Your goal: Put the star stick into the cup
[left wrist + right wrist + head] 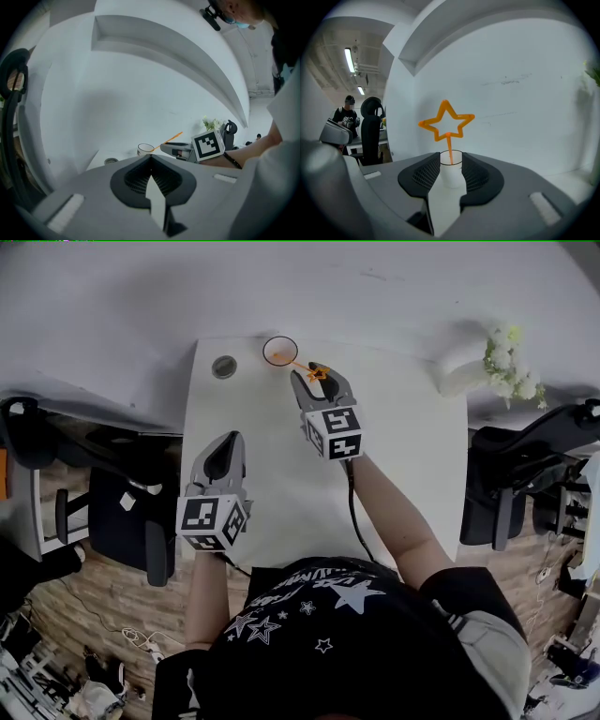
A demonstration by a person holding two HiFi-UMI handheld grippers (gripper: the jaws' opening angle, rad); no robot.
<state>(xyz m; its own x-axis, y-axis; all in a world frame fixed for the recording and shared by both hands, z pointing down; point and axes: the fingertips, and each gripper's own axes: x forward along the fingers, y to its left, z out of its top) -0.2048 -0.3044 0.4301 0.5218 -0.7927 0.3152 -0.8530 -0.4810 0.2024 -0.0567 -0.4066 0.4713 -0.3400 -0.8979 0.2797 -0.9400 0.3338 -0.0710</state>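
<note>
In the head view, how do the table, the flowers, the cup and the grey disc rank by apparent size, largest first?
1. table
2. flowers
3. cup
4. grey disc, which looks only slightly smaller than the cup

Office-type workroom noted. White table [281,474] set against a plain white wall [281,287]; black swivel chairs [122,512] seen on either side. Wood-look floor [103,601] with loose cables [141,638]. Ceiling tube lights [349,60] and a person [347,112] at a further desk [365,139] recorded in the right gripper view.
</note>
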